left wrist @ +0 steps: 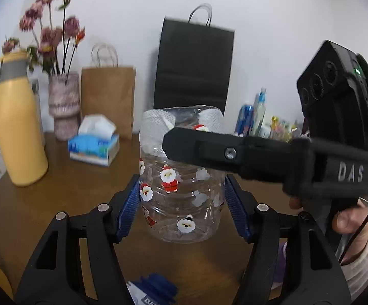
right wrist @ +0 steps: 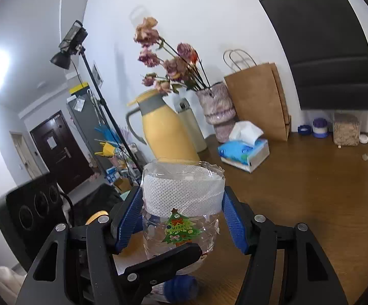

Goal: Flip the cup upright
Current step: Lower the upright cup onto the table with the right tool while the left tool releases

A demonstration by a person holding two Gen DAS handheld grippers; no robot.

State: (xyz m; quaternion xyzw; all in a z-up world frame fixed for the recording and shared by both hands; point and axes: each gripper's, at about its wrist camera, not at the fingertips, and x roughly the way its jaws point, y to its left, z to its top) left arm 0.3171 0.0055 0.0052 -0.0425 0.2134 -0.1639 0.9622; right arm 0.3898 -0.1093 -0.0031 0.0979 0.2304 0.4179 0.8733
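The cup [left wrist: 181, 175] is a clear plastic one with Santa stickers and a white band at its top. It stands on the brown table [left wrist: 56, 203]. My left gripper [left wrist: 181, 203] has its blue pads on both sides of the cup's lower body, touching or nearly so. In the right wrist view the cup [right wrist: 184, 203] shows a Christmas tree sticker. My right gripper [right wrist: 182, 218] brackets its upper part with the pads close to its sides. The right gripper's finger [left wrist: 209, 150] crosses the cup in the left wrist view.
A yellow jug [left wrist: 18, 127], a vase of dried flowers [left wrist: 64, 101], a tissue box [left wrist: 94, 147], a brown paper bag [left wrist: 107, 96] and a black bag [left wrist: 194, 68] stand at the back. Small bottles [left wrist: 257, 117] are at the right. A plastic jar [right wrist: 346, 129] stands by the wall.
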